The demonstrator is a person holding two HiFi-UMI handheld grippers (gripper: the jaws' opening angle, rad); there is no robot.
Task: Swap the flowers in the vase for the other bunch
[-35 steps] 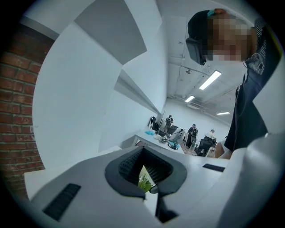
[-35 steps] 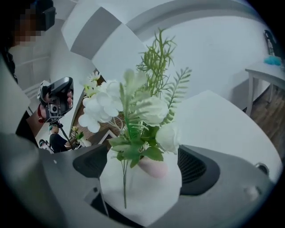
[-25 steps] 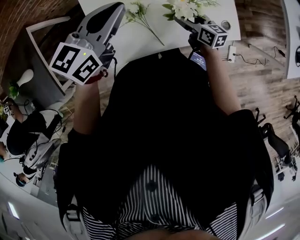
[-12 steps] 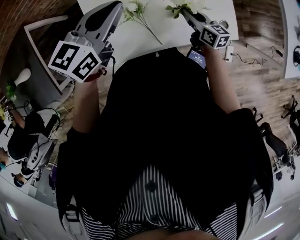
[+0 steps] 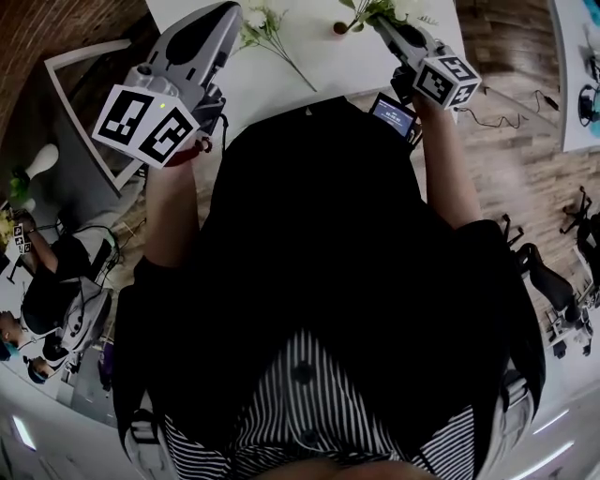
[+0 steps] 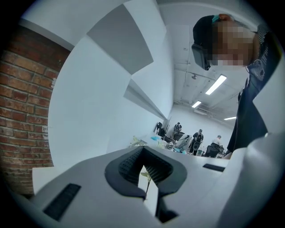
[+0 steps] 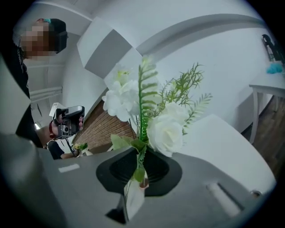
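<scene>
Right hand-held gripper (image 7: 140, 167) has just closed on flower stems (image 7: 139, 153); head view shows only blooms (image 5: 397, 8).

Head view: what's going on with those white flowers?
A person works two handheld grippers. The right gripper has just closed its jaws on the stems of the white bunch and holds it up over the white table. The left gripper hovers, shut and empty, beside the other bunch lying there.
</scene>
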